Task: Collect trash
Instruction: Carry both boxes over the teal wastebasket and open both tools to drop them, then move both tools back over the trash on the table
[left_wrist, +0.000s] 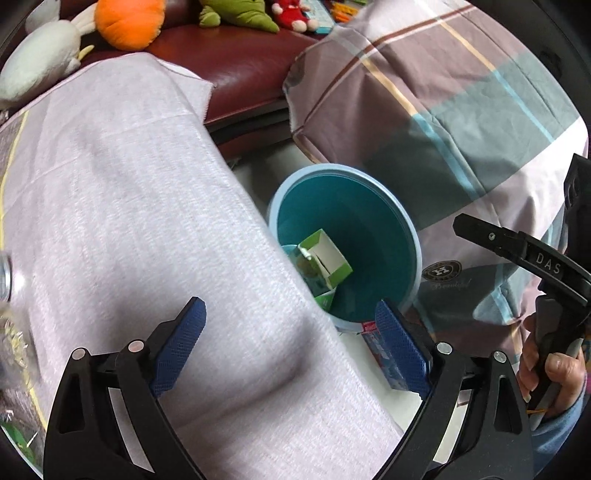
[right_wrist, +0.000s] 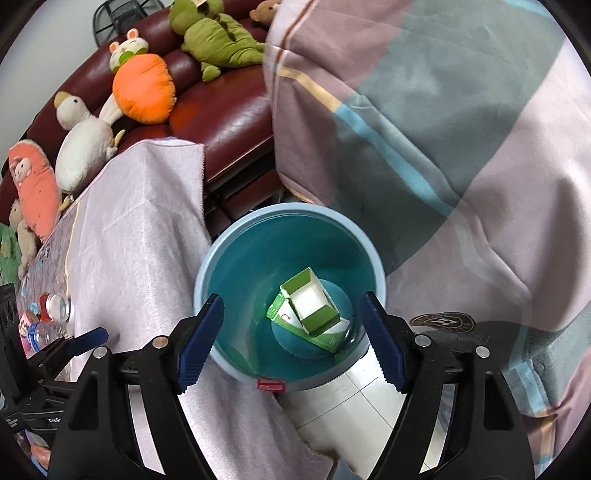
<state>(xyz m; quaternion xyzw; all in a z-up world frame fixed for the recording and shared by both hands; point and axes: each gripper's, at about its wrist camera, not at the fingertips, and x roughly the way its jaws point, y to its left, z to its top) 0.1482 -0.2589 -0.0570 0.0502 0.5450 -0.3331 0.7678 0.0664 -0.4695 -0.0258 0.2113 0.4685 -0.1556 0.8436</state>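
1. Left wrist view: left gripper (left_wrist: 291, 350) hangs over the edge of the cloth-covered tabletop (left_wrist: 122, 206), fingers spread wide, nothing between them. Past the fingertips sits the blue bin (left_wrist: 400, 221) on the floor, tucked between tabletop and the plaid blanket (left_wrist: 461, 103). A green carton (left_wrist: 325, 264) already lies inside w/ other packaging under it. A red-and-blue packet (left_wrist: 373, 345) shows just beside the bin's base, partly hidden behind the right finger; can't tell if it's on the floor or stuck to the bin. The right gripper's handle shows at far right, gripped by the person's hand (left_wrist: 550, 373).

2. Right wrist view: right gripper (right_wrist: 291, 339) hovers straight above the bin, fingers released and empty, green carton lying in the bottom between them. Looks like a drop-off just completed; that's my read, not seen. Off left on the tabletop: a clear plastic bottle (right_wrist: 46, 328) and bits of colourful clutter, blurred.

3. Step in hand, judged: between items. Next move calls for swinging a gripper back to the tabletop clutter, closing on the bottle w/o rolling it off the edge.
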